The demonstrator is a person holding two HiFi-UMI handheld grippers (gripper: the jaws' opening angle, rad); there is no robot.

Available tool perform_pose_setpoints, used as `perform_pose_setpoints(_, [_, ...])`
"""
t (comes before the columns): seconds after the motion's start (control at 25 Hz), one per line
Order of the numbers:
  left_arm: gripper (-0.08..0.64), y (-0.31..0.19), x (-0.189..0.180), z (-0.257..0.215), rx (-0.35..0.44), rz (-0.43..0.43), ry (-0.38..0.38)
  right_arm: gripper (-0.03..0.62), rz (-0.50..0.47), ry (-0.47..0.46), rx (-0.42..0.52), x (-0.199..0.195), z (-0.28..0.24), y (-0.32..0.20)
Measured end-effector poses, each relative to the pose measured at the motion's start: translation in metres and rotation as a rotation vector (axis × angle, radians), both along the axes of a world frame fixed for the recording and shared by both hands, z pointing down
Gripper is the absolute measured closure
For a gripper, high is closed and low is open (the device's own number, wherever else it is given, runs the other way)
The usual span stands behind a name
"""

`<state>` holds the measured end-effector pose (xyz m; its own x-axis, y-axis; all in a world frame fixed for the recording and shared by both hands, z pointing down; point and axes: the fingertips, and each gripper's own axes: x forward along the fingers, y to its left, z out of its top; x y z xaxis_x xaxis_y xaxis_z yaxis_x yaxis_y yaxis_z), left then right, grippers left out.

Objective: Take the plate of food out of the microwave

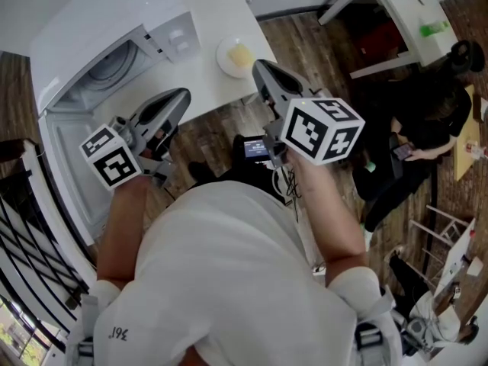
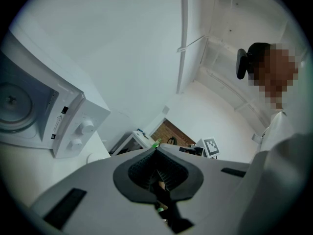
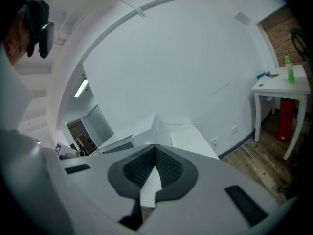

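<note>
While ribbed jaws press together, round white plate [image 1: 223, 56], boxy white microwave [image 1: 114, 21].

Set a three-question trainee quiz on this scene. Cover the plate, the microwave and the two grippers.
1. Multiple choice. Where is the plate of food?
A. Inside the microwave
B. On the white table, beside the microwave
C. Between a gripper's jaws

2. True or false: the microwave door stands open, with the turntable in view.

3. Fill in the word: the left gripper and the right gripper each have their jaws ____, with nothing held.

Key: 1 B; 2 true; 3 shut.
</note>
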<state>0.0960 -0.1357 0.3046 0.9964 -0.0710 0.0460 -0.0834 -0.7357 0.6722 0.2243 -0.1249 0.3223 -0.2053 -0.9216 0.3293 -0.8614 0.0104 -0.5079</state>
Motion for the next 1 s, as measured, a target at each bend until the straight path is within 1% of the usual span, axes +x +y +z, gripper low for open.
perform_pose_setpoints(0.16, [0.552,0.004,-0.009,0.003,0.004,-0.008,-0.012,0.591,0.003,0.013,-0.007,-0.002,0.001,0.007])
perform_pose_setpoints(0.44, [0.552,0.010,-0.022,0.007,-0.021,-0.018,-0.013,0.591,-0.015,0.048,-0.013,-0.011,0.003,0.018])
perform_pose_setpoints(0.76, [0.552,0.019,-0.033,0.007,-0.017,-0.018,-0.021,0.591,-0.046,0.051,-0.016,-0.028,0.005,0.025])
perform_pose_setpoints(1.0, [0.552,0.024,-0.044,0.017,-0.043,-0.038,-0.033,0.591,-0.073,0.068,-0.012,-0.039,0.002,0.027])
